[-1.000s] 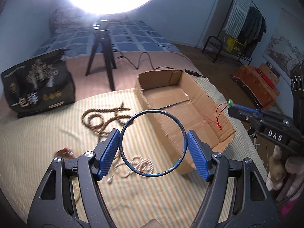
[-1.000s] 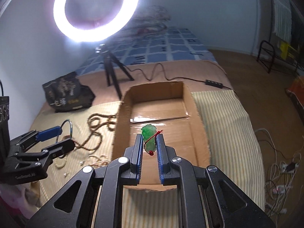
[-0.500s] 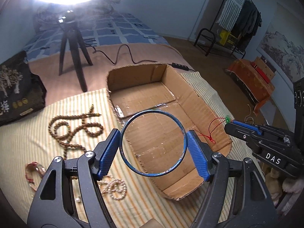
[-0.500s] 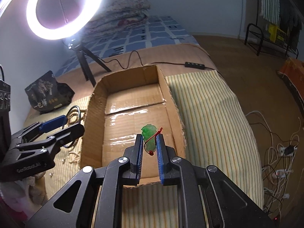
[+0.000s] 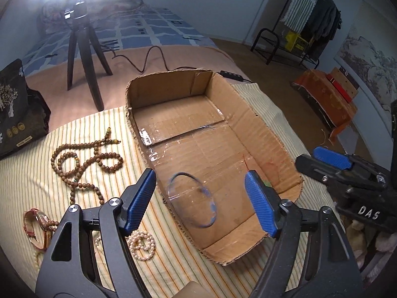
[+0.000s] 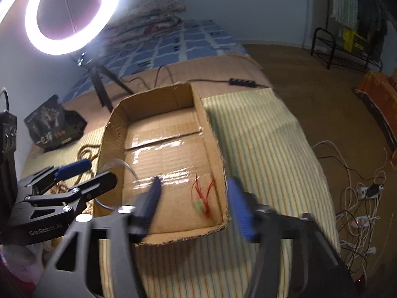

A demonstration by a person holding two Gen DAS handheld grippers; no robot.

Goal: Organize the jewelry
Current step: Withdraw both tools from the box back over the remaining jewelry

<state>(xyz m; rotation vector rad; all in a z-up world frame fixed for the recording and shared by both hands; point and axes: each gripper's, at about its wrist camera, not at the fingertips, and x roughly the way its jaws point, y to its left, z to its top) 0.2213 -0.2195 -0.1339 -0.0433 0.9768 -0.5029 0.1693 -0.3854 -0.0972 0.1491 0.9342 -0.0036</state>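
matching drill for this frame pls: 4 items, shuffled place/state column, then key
1. bangle
2. green pendant
3. wooden beads
4. pearls

A. on the striped cloth, just left of the box's near corner
B. blurred, loose between the open left tool's fingers, over the box
C. in the box by its right wall, red cord attached
D. looped on the striped cloth left of the box, farther back

Pairs: 1-B, 2-C, 3-D, 4-A

left gripper [image 5: 200, 191]: your jaws stand wide, nothing pinched | right gripper [image 6: 193, 204]: your jaws have just been opening, nothing pinched, tilted downward
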